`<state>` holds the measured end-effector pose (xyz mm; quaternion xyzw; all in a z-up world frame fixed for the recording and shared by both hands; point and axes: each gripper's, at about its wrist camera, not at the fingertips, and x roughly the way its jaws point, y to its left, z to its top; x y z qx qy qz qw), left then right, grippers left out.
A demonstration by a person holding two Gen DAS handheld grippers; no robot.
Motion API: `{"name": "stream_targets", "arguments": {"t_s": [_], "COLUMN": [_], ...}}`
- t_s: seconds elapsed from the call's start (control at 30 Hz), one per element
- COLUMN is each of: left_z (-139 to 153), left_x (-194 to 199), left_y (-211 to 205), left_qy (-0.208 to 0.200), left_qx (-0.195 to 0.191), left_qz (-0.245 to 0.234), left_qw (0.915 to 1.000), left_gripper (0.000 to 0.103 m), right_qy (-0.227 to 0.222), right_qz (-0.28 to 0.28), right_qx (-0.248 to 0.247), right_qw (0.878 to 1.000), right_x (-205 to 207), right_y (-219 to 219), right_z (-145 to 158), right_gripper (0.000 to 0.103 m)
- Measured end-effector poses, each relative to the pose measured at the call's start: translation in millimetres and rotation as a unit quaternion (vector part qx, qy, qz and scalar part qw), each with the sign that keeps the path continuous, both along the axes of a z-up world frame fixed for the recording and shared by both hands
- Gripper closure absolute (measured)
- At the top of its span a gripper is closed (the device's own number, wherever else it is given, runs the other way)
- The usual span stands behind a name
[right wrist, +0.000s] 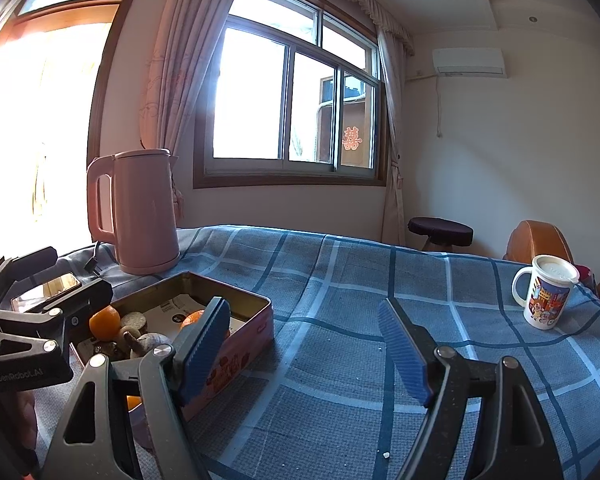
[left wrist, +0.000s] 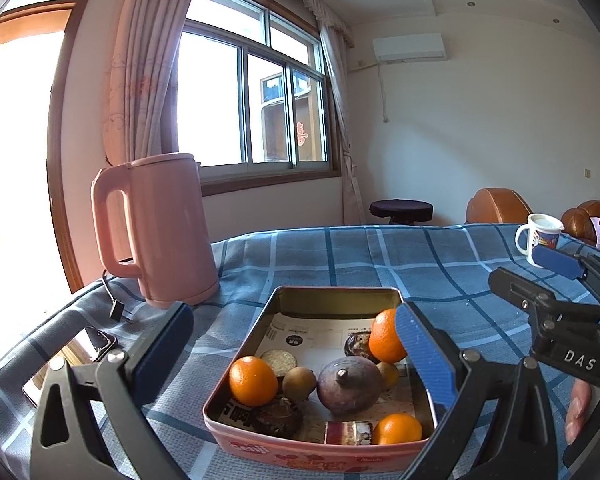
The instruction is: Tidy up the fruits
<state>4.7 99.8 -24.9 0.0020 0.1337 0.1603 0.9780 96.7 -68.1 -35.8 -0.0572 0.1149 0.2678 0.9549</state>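
Observation:
A pink rectangular tin [left wrist: 220, 412] sits on the blue checked tablecloth. In it lie three oranges [left wrist: 253, 381], a purple mangosteen [left wrist: 350, 385], small brown fruits [left wrist: 299, 384], dark fruits and wrapped snacks. My left gripper [left wrist: 292, 348] is open and empty, its jaws straddling the tin from just above. My right gripper [right wrist: 304, 348] is open and empty over bare cloth to the right of the tin [right wrist: 240, 356]. The right gripper also shows in the left wrist view [left wrist: 556, 280].
A pink electric kettle [left wrist: 160, 228] stands behind the tin on the left, with its cord and a phone [left wrist: 72, 364] beside it. A white printed mug [right wrist: 546, 294] stands at the far right. Table edge, stool and brown chairs lie beyond.

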Motion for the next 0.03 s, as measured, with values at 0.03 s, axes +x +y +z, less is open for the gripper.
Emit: {"name": "stream_targets", "arguments": {"t_s": [0.03], "left_z": [0.0], "left_x": [-0.2], "left_y": [0.0], "left_qy": [0.0], "left_qx": [-0.001], "left_qz": [0.0], "left_qw": [1.0], "left_gripper": [0.0], "right_qy": [0.001], "right_qz": [0.0], "right_qx": [0.0], "right_qw": [1.0], "right_x": [-0.1], "right_y": [-0.2], "right_z": [-0.1], "right_gripper": [0.025]}}
